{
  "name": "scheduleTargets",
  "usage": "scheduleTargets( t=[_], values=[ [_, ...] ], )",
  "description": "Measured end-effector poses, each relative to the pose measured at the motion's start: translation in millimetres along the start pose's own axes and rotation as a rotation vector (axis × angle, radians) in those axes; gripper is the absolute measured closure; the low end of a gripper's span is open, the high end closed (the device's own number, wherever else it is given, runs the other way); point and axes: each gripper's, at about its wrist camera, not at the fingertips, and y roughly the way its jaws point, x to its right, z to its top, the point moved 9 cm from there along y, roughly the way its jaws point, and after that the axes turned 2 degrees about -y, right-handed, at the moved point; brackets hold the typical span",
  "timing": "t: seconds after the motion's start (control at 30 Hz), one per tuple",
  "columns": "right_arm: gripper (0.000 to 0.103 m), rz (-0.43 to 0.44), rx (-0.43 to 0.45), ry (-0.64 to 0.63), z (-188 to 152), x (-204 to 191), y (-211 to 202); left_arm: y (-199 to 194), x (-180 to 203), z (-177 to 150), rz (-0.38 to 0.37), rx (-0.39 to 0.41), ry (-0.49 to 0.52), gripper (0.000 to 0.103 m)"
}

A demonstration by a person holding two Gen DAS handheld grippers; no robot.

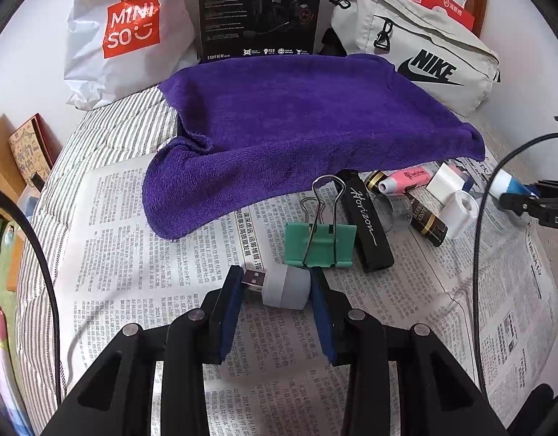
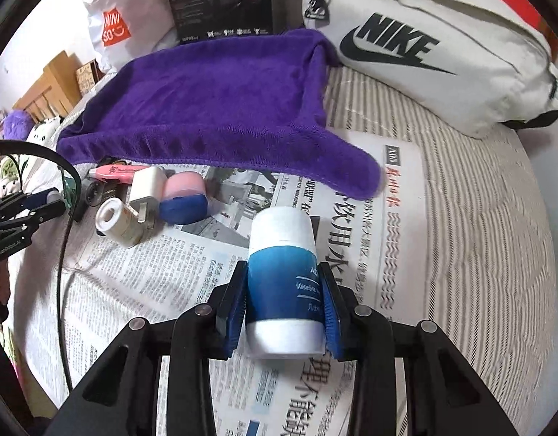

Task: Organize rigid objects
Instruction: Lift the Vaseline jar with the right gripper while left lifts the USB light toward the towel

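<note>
My left gripper is shut on a small grey USB adapter, held crosswise just above the newspaper. A green binder clip stands just beyond it, next to a black Horizon case. My right gripper is shut on a blue and white Vaseline tube, white cap pointing away. In the right wrist view a pile lies to the left: a white plug, a white-capped tube, a pink and blue case and a pink highlighter.
A purple towel is draped over something raised behind the objects. A Miniso bag, a black Edifier box and a Nike pouch stand at the back. Newspaper covers the striped bedding. Cables hang at both sides.
</note>
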Motion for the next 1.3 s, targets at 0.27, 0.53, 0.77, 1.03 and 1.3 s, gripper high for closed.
scheduleTargets(
  t=[0.27,0.53,0.77,1.03,1.3],
  values=[
    [0.067,0.037,0.086,-0.035,16,-22,-30,-3,1,-2,-0.005,-0.012,-0.019,0.068],
    [0.067,0.074,0.129,-0.075,34,-45,-42,-10,-4,0,-0.029,0.004,-0.051,0.068],
    [0.067,0.093,0.108,-0.059,32,-47,-31,-19,-8,2,-0.046,0.028,-0.065,0.068],
    [0.067,0.105,0.090,-0.030,30,-43,-20,-25,-7,9,-0.053,0.042,-0.057,0.068],
    [0.067,0.109,0.115,-0.056,55,-50,-24,-37,-8,31,-0.064,0.073,-0.031,0.068]
  ],
)
